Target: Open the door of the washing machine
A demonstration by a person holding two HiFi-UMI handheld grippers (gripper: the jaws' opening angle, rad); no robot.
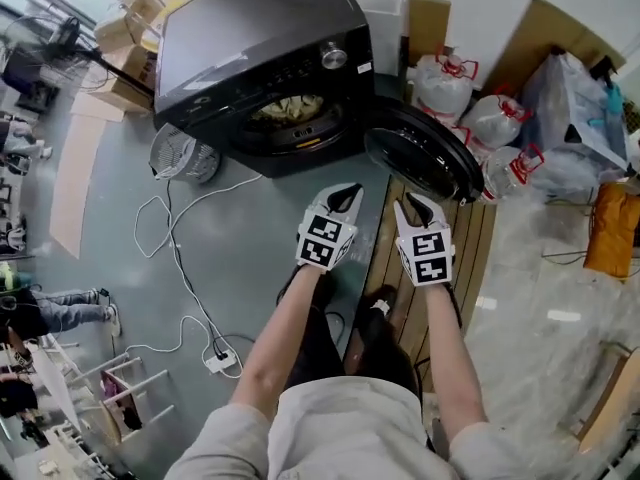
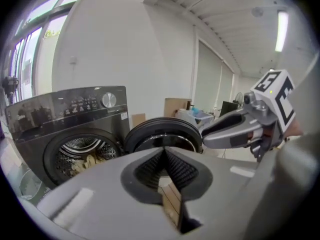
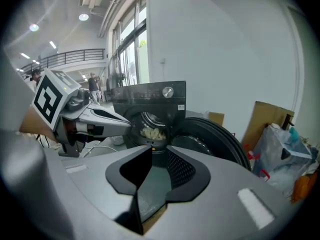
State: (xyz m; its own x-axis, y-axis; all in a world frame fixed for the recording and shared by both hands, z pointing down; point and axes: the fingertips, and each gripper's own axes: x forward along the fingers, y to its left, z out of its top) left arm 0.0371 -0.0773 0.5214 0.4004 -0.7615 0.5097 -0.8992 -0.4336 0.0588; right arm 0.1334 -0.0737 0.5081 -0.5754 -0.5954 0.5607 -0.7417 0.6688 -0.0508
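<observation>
The black front-loading washing machine [image 1: 250,38] stands at the top of the head view. Its round door [image 1: 420,148] is swung wide open to the right, and pale laundry [image 1: 290,108] lies in the drum. Both grippers hang in the air in front of the machine and touch nothing. My left gripper [image 1: 345,196] is shut and empty, its tips pointing at the machine [image 2: 65,119] and the door [image 2: 162,134]. My right gripper [image 1: 418,206] is beside it, jaws a little apart with nothing between them. It points toward the drum [image 3: 150,129] and the door [image 3: 210,139].
A small floor fan [image 1: 183,153] sits left of the machine, with white cables running to a power strip [image 1: 220,361]. Tied plastic bags [image 1: 500,118] and cardboard [image 1: 545,28] crowd the right. Wooden planks [image 1: 400,268] lie beneath the grippers. A person [image 1: 60,308] is at far left.
</observation>
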